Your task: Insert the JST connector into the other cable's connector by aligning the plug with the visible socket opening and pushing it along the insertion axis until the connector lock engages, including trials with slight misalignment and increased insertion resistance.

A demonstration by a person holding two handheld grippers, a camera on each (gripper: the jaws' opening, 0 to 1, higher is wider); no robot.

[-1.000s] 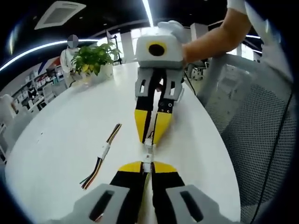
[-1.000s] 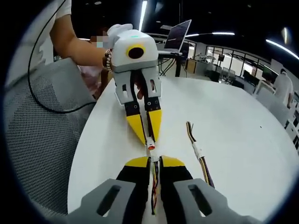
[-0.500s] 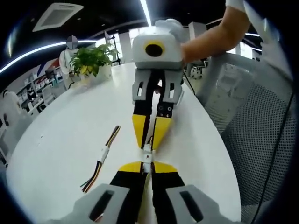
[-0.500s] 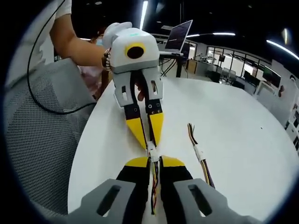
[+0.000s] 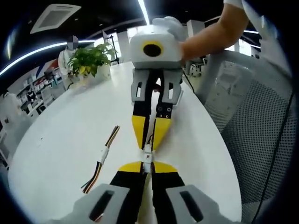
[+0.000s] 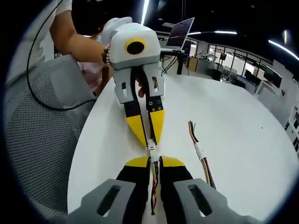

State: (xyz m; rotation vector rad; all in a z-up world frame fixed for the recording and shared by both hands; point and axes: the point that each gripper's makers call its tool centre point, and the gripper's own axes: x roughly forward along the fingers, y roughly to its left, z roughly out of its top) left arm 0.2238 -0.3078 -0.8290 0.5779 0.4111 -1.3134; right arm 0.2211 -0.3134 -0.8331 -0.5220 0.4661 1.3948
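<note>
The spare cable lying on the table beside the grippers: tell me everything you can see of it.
The spare cable is a thin bundle of multicoloured wires, yellow, dark and reddish, with a small white connector block joining two lengths at mid-span. It lies flat on the white table, its wire ends loose and slightly fanned. It sits apart from both grippers, and nothing touches it.

White table w/ a rounded edge — plain glossy top, seen from opposite ends in the two views. Lying flat on it: a spare cable of multicoloured wires w/ a white connector block at mid-length, loose wire ends fanning out at both ends; in the right gripper view the same cable sits just to the side of the jaws. At the far end in the left gripper view stands a potted plant — green leaves, pale pot — near the table edge.
</note>
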